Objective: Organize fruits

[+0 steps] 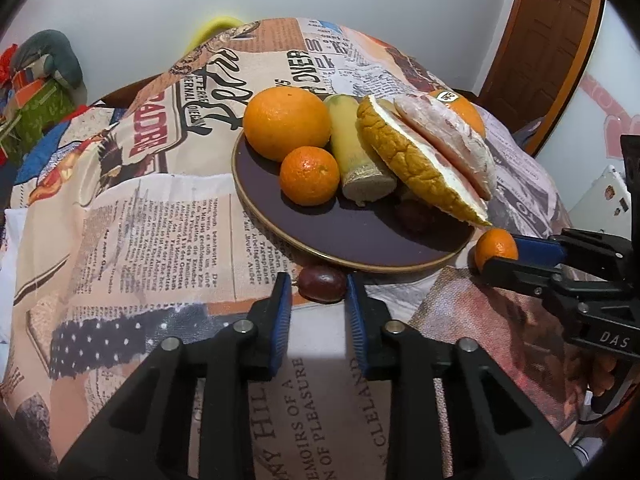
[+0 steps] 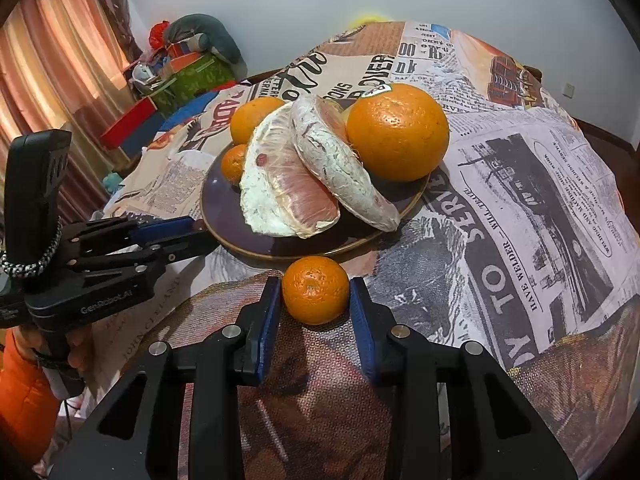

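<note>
A dark purple plate [image 1: 352, 236] holds a big orange [image 1: 286, 122], a small mandarin [image 1: 309, 175], a piece of sugarcane [image 1: 356, 156], two pomelo wedges [image 1: 424, 160] and a stickered orange [image 1: 460, 110]. My left gripper [image 1: 316, 292] is open around a dark grape [image 1: 322, 283] lying on the cloth at the plate's near rim. My right gripper [image 2: 316, 296] is open around a small mandarin [image 2: 315, 290] on the cloth in front of the plate [image 2: 224, 216]; its pads look close to the fruit. That gripper and mandarin [image 1: 496, 249] also show in the left wrist view.
The table is covered with a newspaper-print cloth [image 1: 160, 216]. Gift boxes and a grey plush [image 2: 192, 60] are stacked at the far left. A curtain [image 2: 48, 60] hangs on the left and a wooden door [image 1: 548, 32] stands on the right.
</note>
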`<state>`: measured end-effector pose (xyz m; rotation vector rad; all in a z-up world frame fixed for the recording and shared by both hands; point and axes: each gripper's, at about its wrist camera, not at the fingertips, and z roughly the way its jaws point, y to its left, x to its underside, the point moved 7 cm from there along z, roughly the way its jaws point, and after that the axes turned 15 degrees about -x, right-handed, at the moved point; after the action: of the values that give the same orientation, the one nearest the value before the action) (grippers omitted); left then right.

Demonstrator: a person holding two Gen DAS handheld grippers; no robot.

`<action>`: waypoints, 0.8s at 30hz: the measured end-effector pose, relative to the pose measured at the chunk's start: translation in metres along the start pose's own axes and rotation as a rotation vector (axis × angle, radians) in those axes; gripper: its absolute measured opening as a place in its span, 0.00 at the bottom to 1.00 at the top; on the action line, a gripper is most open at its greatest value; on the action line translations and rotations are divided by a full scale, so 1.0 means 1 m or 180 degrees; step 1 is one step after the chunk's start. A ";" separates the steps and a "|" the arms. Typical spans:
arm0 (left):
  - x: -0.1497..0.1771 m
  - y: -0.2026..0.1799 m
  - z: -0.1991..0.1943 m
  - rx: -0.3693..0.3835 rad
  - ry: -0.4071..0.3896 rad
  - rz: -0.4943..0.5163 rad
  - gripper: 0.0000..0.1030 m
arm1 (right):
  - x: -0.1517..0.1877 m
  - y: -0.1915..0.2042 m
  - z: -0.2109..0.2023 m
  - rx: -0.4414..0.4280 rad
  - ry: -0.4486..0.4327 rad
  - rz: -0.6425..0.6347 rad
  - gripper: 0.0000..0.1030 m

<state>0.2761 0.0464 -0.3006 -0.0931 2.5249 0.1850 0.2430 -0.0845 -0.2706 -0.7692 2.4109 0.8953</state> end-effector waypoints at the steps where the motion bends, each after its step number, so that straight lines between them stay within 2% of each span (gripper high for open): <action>1: 0.000 0.000 0.000 0.0006 -0.0001 -0.0006 0.24 | 0.000 0.001 -0.001 -0.0006 -0.0005 -0.0005 0.30; 4: 0.000 0.000 0.000 0.0029 0.0005 -0.0009 0.21 | -0.002 0.006 -0.006 -0.0020 -0.0039 -0.0026 0.30; 10: 0.003 0.003 -0.012 0.0016 -0.0038 -0.0020 0.21 | -0.009 0.018 -0.014 -0.0037 -0.0105 -0.0092 0.30; 24: -0.007 0.031 -0.057 -0.0027 -0.0353 -0.0160 0.21 | -0.043 0.052 -0.001 -0.0118 -0.0193 -0.0360 0.30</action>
<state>0.2466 0.0682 -0.2470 -0.1455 2.4089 0.1759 0.2419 -0.0378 -0.2221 -0.8703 2.2799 0.9072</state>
